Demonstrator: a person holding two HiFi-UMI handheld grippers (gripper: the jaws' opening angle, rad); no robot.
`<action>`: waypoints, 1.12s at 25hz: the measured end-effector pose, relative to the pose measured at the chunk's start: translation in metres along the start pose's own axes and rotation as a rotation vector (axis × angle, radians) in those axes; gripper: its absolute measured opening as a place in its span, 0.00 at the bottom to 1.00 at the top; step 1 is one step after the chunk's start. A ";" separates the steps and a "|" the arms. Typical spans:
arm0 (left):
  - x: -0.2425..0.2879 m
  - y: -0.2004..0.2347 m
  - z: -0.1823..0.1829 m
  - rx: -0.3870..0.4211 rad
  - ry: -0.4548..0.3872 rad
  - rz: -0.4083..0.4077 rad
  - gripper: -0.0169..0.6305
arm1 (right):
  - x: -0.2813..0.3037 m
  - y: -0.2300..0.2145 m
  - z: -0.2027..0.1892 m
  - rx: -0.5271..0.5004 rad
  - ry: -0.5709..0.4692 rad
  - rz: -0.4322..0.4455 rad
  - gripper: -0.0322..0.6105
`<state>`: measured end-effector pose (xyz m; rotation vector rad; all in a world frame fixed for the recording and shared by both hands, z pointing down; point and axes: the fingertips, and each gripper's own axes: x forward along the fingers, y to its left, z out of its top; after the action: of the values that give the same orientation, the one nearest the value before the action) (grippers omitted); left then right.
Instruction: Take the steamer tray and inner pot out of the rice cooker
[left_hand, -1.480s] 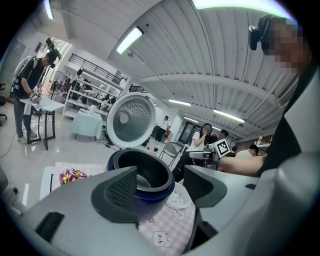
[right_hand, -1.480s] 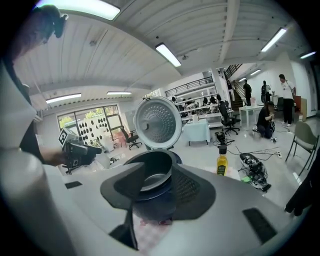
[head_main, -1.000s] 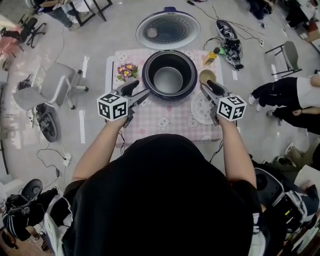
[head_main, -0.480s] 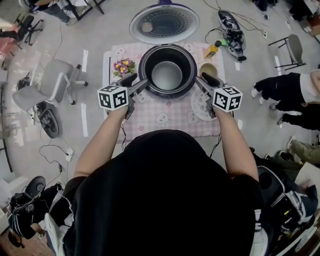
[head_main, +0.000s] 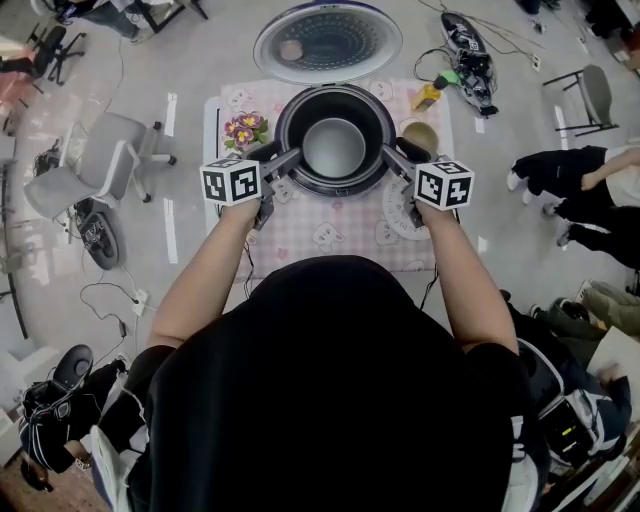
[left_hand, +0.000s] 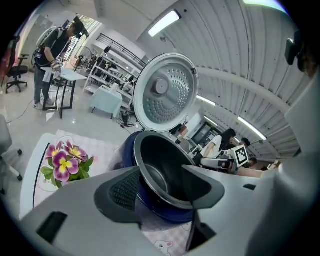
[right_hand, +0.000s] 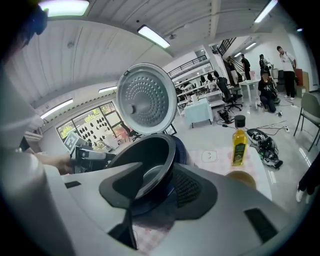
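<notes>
Where both tongs stood short of the cooker a second ago, they now sit at its rim.

Head view:
- Left tongs (head_main: 285, 160) are at the left side of the rice cooker (head_main: 300, 100).
- Right tongs (head_main: 392, 155) are at its right side, both lower and further forward than before.
- Inner pot (head_main: 335, 148) is seated in the cooker, with the lid (head_main: 328, 42) swung back.
- White round piece (head_main: 392, 224), likely the steamer tray, is already out on the worktop (head_main: 340, 235) and half hidden under the right tongs.
- Potted flowers (head_main: 241, 131) stand just left of the cooker.
- Bowl (head_main: 420, 133) and oil bottle (head_main: 430, 95) stand just right of it.

Left gripper view:
- Left tongs (left_hand: 162, 185) are spread astride the rim of the inner pot (left_hand: 160, 160).
- Their jaws have just been closing, one inside the pot and one outside, with neither pad seen pressing.
- Flowers (left_hand: 65, 162) stand close on the outer side.

Right gripper view:
- Right tongs (right_hand: 157, 187) are likewise spread over the inner pot (right_hand: 150, 155), not yet pinching.
- Bowl (right_hand: 241, 178) sits close behind the outer jaw, with the bottle (right_hand: 239, 145) beyond it.

Judgement: a two-sided lift of the pot is being set up. The flowers and bowl crowd the sides, while the way upward is clear.
</notes>
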<state>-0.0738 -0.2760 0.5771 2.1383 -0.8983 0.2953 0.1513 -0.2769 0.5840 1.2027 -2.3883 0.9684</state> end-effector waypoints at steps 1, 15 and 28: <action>0.001 0.000 0.001 0.000 -0.001 0.004 0.45 | 0.003 -0.001 -0.002 0.019 0.009 0.003 0.36; 0.006 0.011 0.007 -0.320 -0.115 0.018 0.27 | 0.017 -0.007 0.009 0.328 -0.075 0.003 0.27; 0.003 0.020 -0.005 -0.498 -0.144 -0.007 0.10 | 0.015 -0.015 0.002 0.601 -0.119 0.028 0.10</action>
<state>-0.0849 -0.2823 0.5933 1.7131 -0.9320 -0.0849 0.1537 -0.2938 0.5966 1.4497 -2.2708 1.7500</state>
